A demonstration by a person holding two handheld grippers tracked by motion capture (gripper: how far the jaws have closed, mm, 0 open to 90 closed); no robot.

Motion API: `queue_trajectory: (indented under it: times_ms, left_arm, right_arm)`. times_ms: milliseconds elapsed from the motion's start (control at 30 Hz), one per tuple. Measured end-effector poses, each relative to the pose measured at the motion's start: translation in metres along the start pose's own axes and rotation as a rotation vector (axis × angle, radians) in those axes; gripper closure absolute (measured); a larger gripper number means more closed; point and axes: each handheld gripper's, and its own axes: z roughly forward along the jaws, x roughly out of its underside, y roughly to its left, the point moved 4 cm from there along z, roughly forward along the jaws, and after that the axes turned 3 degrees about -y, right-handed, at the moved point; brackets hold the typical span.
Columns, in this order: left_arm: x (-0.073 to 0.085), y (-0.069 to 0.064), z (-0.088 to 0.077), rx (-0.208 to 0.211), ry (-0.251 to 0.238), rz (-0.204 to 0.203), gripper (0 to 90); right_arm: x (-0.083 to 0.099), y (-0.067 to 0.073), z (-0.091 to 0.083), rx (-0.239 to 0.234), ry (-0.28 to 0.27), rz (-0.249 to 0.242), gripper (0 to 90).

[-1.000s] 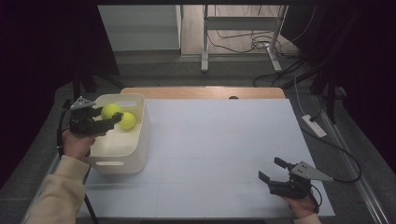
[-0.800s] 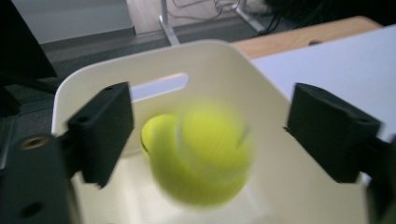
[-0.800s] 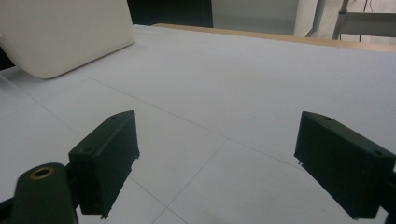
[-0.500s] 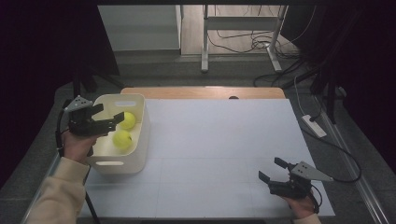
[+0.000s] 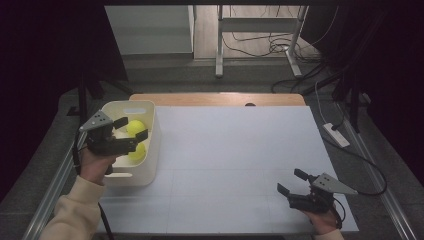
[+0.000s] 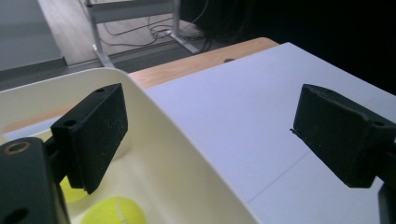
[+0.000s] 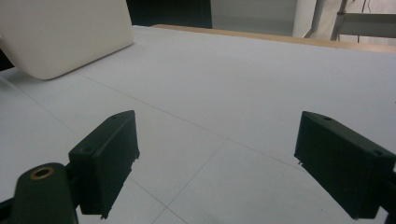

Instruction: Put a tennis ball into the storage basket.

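Nearest, at the right near corner of the desk [image 5: 235,165], the right tool [image 5: 291,181] lies low in the person's hand; its jaws stand wide apart and hold nothing; in the right gripper view there is bare desk between them, with the bin far off at the left.

Farther, at the left edge of the desk, stands the bin [image 5: 151,145], a cream tub; the left tool [image 5: 131,129] hangs just over its open top. Its jaws have just been opening and now stand wide, with nothing between them; in the left gripper view one jaw is over the inside of the bin and the other over the desk beyond the wall.

Two balls [image 5: 136,127], yellow, lie inside the bin; one is toward the far side and the other [image 5: 138,151] nearer, partly under the tool; they are near each other, but I cannot tell if they touch.

As I judge it, the work is to put the balls in the bin; both are already inside, and I see no other ball on the desk; so little seems left, perhaps only to draw the left tool away from the bin.
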Motion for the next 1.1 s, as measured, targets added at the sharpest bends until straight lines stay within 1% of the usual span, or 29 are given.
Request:
queue_trajectory:
  times_ms: [100,200,267,333,400,467,567,833,933,967,1067,1100]
  left_arm:
    - [0.004,-0.011,0.000,0.029,-0.005,0.015,11.6]
    - [0.010,-0.025,0.002,0.070,-0.004,0.029,11.6]
    - [0.013,-0.031,0.002,0.093,-0.004,0.035,11.6]
    - [0.017,-0.039,0.003,0.109,-0.004,0.041,11.6]
    - [0.022,-0.047,0.005,0.120,-0.004,0.055,11.6]
    - [0.026,-0.053,0.006,0.135,-0.002,0.056,11.6]
    - [0.035,-0.064,0.006,0.163,-0.003,0.075,11.9]
    - [0.052,-0.080,0.007,0.211,0.006,0.064,12.3]
    - [0.060,-0.084,0.007,0.222,-0.001,0.066,12.6]
    - [0.060,-0.084,0.007,0.222,-0.001,0.066,12.7]
    - [0.071,-0.092,0.005,0.252,-0.005,0.067,12.8]
    - [0.071,-0.092,0.005,0.252,-0.005,0.067,12.8]
  right_arm:
    - [0.000,0.000,-0.001,0.001,-0.002,-0.001,13.0]
    - [0.000,0.001,-0.001,0.002,-0.003,-0.001,13.0]
    - [0.000,0.001,-0.001,0.002,-0.002,-0.001,13.0]
    - [0.000,0.001,-0.001,0.002,-0.002,-0.001,13.0]
    - [0.000,0.001,0.000,0.002,-0.002,-0.001,13.0]
    - [0.000,0.001,-0.001,0.002,-0.003,-0.002,13.0]
    - [0.000,0.001,-0.002,0.003,-0.005,-0.002,13.0]
    - [0.000,0.001,-0.002,0.003,-0.002,-0.002,13.0]
    - [0.000,0.001,-0.002,0.003,-0.002,-0.001,13.0]
    - [0.000,0.001,-0.002,0.003,-0.002,-0.001,13.0]
    - [0.000,0.000,-0.002,0.003,-0.002,-0.001,13.0]
    - [0.000,0.000,-0.002,0.003,-0.002,-0.001,13.0]
